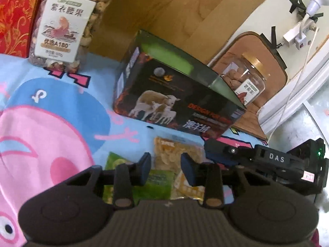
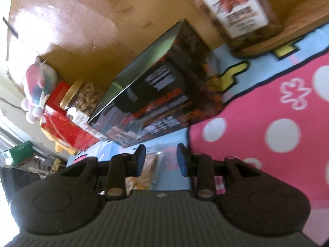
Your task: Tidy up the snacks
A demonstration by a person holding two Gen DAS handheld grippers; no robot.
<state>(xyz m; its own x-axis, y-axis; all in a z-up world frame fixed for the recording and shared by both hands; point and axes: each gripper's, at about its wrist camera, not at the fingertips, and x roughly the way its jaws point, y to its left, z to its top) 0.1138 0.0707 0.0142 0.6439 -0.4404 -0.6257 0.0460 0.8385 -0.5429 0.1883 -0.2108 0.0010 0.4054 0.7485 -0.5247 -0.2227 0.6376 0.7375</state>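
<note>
Your left tongs [image 1: 165, 167] and right tongs [image 2: 161, 158] hover spread, pinching nothing — snack packets [image 1: 176, 158] at lower centre still unsorted before the black box [image 1: 176, 100].

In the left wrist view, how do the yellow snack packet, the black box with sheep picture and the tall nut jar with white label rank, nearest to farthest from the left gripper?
1. Yellow snack packet, on the cartoon blanket, right ahead of the left gripper.
2. Black box with sheep picture, beyond the packet, centre.
3. Tall nut jar with white label, far back, upper left.
</note>
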